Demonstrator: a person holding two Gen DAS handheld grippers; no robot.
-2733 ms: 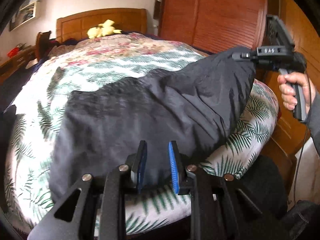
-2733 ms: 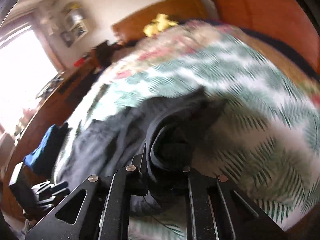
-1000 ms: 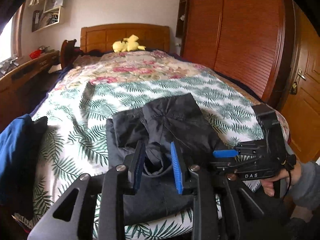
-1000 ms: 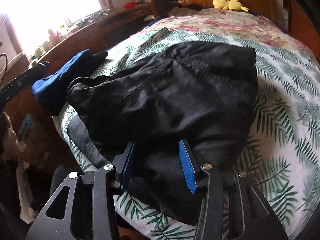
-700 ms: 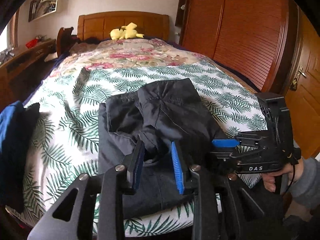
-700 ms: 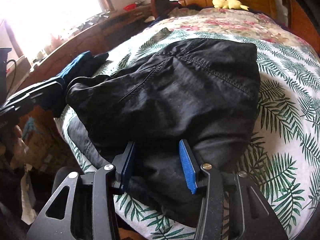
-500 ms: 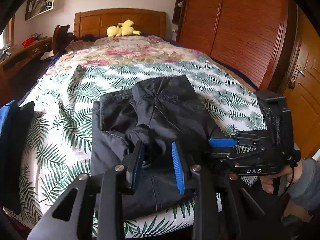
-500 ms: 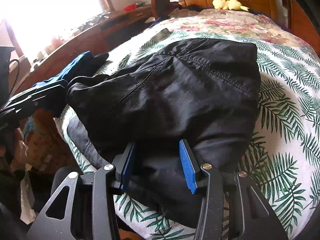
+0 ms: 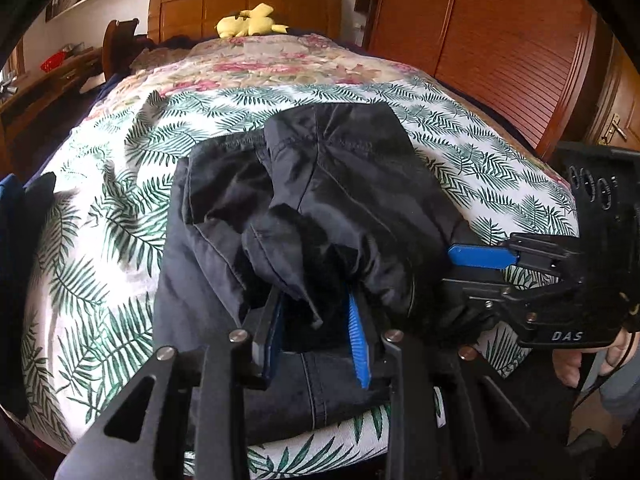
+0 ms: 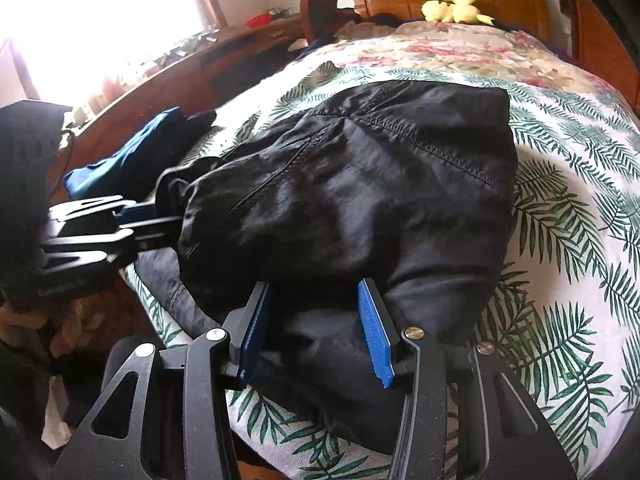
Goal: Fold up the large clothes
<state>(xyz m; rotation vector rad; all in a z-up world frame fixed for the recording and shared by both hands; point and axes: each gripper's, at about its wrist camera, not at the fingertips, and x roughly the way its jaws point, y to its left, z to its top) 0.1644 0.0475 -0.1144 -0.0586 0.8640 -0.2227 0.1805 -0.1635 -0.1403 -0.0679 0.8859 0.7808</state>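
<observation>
In the left wrist view, the black garment lay on the bed doubled over itself but bunched and uneven at the near edge, so the fold looked part done, with squaring still left. The left gripper stood partly open, a drooping flap of cloth between its pads; whether they pinched it could not be told.

In the right wrist view, the right gripper stood partly open astride the garment's near fold, grip uncertain.
</observation>
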